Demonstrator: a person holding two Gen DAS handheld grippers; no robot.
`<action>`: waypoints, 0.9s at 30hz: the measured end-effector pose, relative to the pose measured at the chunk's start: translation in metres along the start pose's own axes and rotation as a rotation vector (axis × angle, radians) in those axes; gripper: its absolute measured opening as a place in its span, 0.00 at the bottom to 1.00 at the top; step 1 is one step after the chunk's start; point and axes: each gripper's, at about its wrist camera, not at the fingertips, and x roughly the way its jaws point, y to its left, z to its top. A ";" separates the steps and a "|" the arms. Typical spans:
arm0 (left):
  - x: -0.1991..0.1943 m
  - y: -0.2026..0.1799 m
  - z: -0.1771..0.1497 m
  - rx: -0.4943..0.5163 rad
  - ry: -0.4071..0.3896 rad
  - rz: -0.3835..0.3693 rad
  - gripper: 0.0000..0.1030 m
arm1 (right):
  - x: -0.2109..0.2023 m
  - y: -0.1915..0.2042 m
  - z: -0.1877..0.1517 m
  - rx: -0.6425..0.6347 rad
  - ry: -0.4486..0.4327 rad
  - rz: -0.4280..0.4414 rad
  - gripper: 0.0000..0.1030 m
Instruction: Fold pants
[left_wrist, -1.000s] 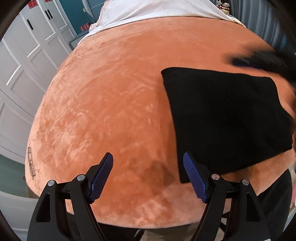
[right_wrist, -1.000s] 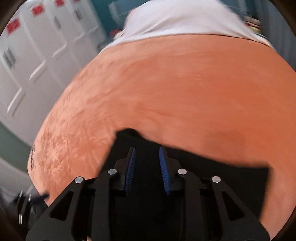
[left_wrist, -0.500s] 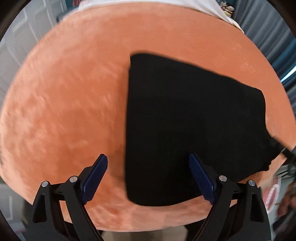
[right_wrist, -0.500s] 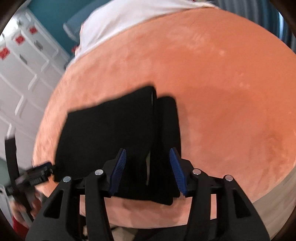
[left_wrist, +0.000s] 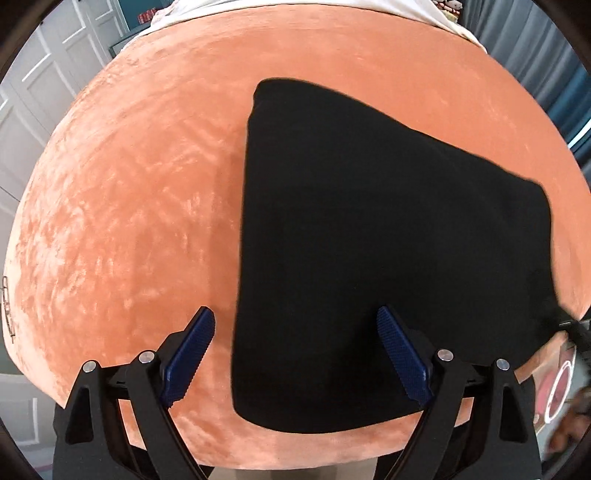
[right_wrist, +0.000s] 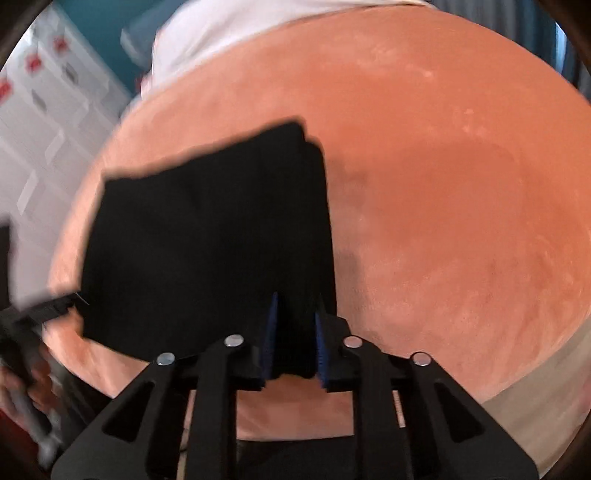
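Note:
The black pants (left_wrist: 388, 251) lie folded into a thick rectangle on the orange velvety surface (left_wrist: 147, 184). My left gripper (left_wrist: 295, 350) is open, hovering above the near left edge of the pants, with one finger over the orange surface and the other over the cloth. In the right wrist view the pants (right_wrist: 207, 251) fill the left middle. My right gripper (right_wrist: 293, 339) is narrowly closed on the pants' near right edge, with black cloth between the blue pads.
White panelled cupboard doors (left_wrist: 33, 92) stand to the left. A white cloth (right_wrist: 229, 26) lies at the far end of the orange surface. The other gripper and hand show at the left edge of the right wrist view (right_wrist: 26, 332).
The right gripper has narrowed from open to closed on the right edge of the pants. The left gripper stays open and has shifted slightly over the pants' left edge.

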 end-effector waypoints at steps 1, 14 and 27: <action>-0.002 -0.001 0.000 0.008 -0.015 0.015 0.85 | -0.012 0.001 0.005 0.017 -0.024 -0.005 0.46; 0.040 0.035 0.001 -0.200 0.027 -0.306 0.82 | 0.047 0.005 0.011 0.104 0.030 0.096 0.53; -0.030 0.105 -0.012 -0.111 -0.042 -0.107 0.60 | 0.040 0.107 0.010 -0.095 0.112 0.160 0.46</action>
